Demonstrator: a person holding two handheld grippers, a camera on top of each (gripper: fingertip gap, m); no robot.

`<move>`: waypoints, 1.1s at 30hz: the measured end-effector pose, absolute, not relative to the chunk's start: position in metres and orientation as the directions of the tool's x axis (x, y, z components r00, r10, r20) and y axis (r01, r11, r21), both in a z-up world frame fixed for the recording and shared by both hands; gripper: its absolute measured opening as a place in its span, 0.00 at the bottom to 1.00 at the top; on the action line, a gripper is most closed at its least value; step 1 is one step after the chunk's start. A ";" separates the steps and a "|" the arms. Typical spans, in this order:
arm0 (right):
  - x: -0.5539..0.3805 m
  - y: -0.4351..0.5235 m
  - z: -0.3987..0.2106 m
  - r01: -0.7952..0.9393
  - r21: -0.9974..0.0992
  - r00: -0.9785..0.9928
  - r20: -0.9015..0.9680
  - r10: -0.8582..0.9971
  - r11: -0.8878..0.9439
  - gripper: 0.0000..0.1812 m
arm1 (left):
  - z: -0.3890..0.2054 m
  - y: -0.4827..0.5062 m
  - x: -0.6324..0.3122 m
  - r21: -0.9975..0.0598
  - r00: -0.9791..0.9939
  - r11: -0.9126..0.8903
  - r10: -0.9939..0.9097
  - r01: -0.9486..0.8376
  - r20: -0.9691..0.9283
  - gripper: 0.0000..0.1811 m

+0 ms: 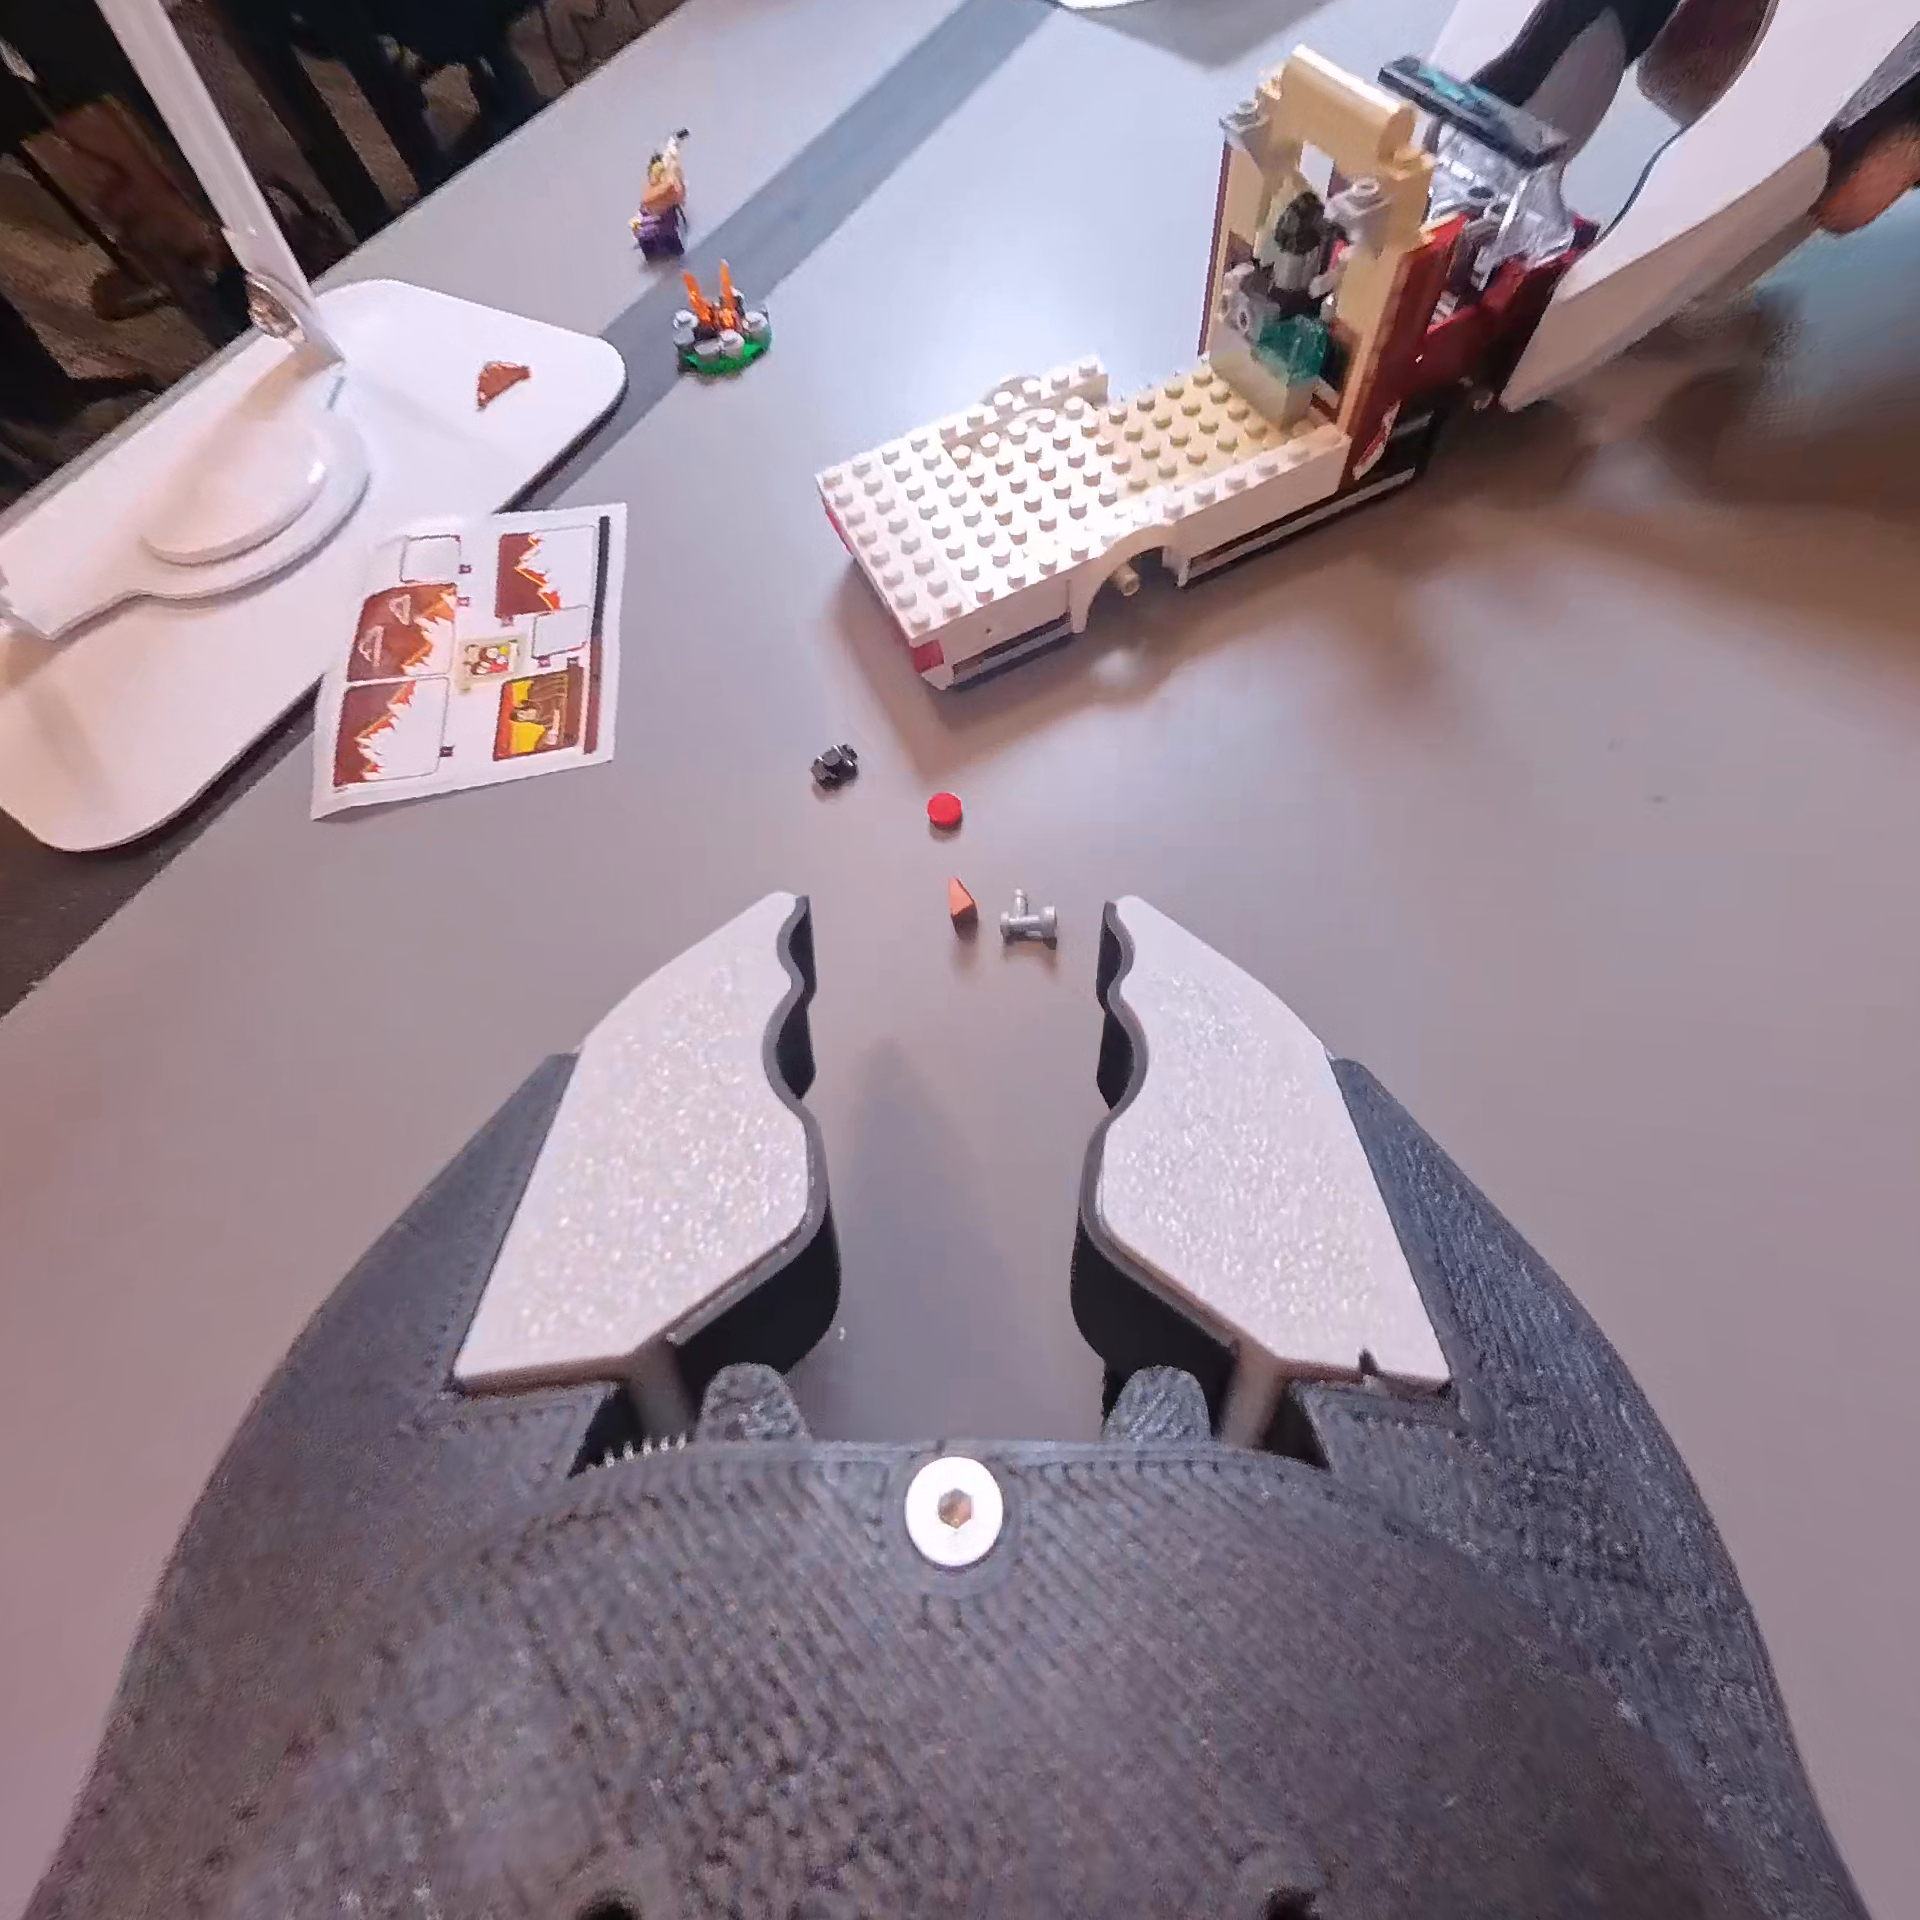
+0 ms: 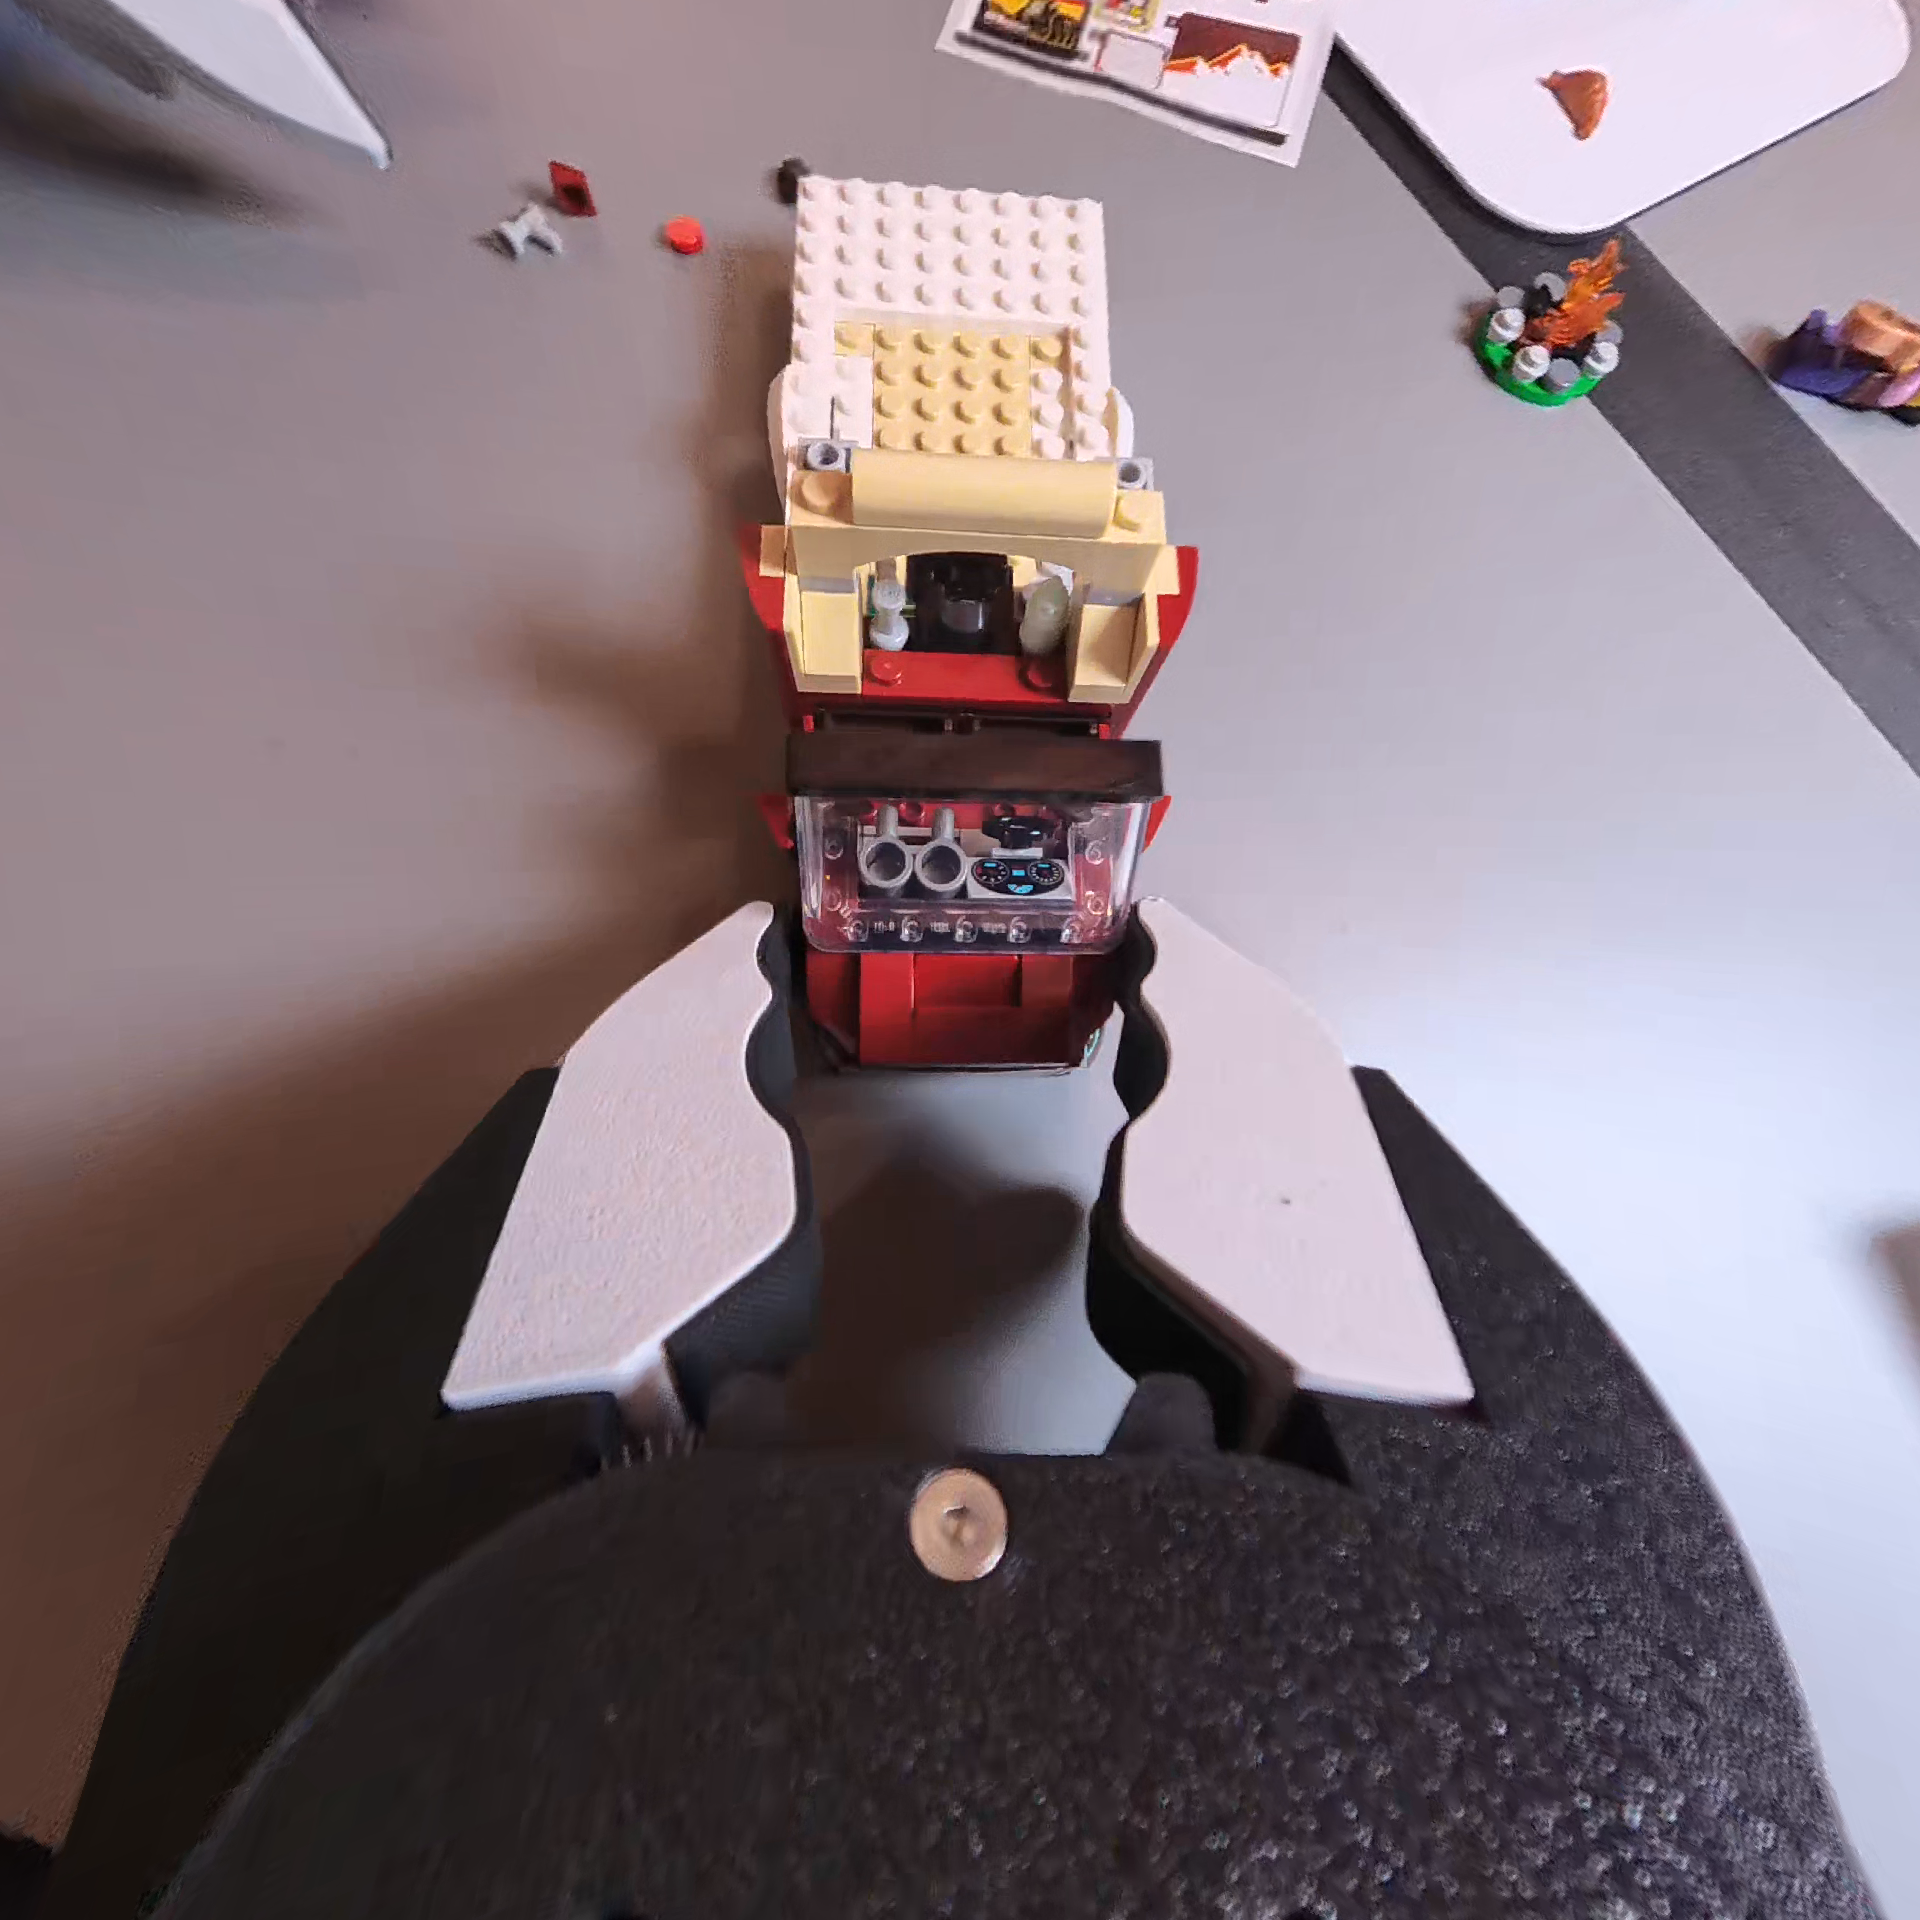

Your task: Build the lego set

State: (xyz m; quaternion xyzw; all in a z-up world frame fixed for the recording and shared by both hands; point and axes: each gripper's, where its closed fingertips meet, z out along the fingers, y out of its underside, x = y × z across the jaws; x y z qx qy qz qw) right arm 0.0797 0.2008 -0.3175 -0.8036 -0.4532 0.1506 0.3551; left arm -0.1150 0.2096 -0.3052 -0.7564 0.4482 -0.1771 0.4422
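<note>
A half-built lego vehicle [image 1: 1039,509] with a white and tan studded bed, a tan arch and a dark red front stands on the grey table. My right gripper [image 2: 956,930] is closed on its red front [image 2: 966,1013], a finger on each side, below the clear windshield [image 2: 961,878]. It also shows in the left wrist view [image 1: 1662,218]. My left gripper [image 1: 956,920] is open and empty, low over the table. Just beyond its tips lie an orange-brown slope piece [image 1: 961,902] and a grey tap piece [image 1: 1029,921]. Farther on lie a red round stud [image 1: 943,809] and a small black piece [image 1: 834,767].
A sticker sheet [image 1: 473,655] lies left of the loose pieces. A white lamp base [image 1: 208,644] holds a brown piece [image 1: 502,381]. A lego campfire [image 1: 722,330] and a minifigure [image 1: 662,197] stand by a dark strip [image 1: 790,208] at the back.
</note>
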 end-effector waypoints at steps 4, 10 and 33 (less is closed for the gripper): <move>0.086 0.174 -0.318 0.674 -0.694 0.417 0.071 0.906 -0.255 0.33 | -0.317 0.205 -0.114 -0.798 0.512 -0.237 -0.853 -0.554 -0.102 0.29; 0.093 0.146 -0.318 0.707 -0.678 0.339 0.079 0.937 -0.199 0.33 | -0.326 0.202 -0.108 -0.776 0.474 -0.232 -0.875 -0.587 -0.097 0.26; 0.031 0.481 -0.133 0.253 -0.947 0.890 0.148 0.430 -0.197 0.19 | -0.135 0.351 -0.104 -0.953 0.815 0.075 -0.502 -0.292 -0.289 0.14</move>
